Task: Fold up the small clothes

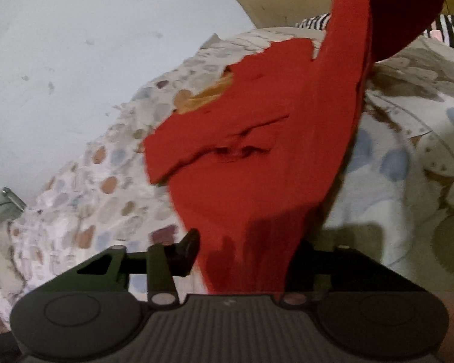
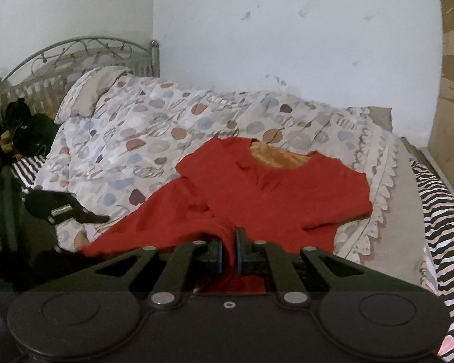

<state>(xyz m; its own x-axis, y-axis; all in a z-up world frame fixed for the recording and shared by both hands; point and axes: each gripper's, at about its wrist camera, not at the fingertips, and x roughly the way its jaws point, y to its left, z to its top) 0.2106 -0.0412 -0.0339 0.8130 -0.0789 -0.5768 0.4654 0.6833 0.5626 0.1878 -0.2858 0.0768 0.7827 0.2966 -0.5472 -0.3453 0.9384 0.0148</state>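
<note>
A red garment [image 2: 281,193] with an orange lining at the neck [image 2: 275,155] lies spread on the quilt. My right gripper [image 2: 229,242] is shut on a raised fold of its near edge, the cloth pinched between the blue pads. In the left wrist view the same red garment [image 1: 257,151] hangs from the upper right down between the fingers of my left gripper [image 1: 246,242]. Those jaws stand well apart. The left finger [image 1: 189,249] sits at the cloth's edge, and the right finger is hidden under the cloth. From the right wrist view, the left gripper [image 2: 75,211] is at the garment's left hem.
A spotted quilt [image 2: 166,127] covers the bed, with a pillow [image 2: 90,93] and a metal headboard [image 2: 75,48] at the far left. A striped sheet [image 2: 439,211] runs along the right edge. Dark items [image 2: 24,133] lie at the left. A white wall stands behind.
</note>
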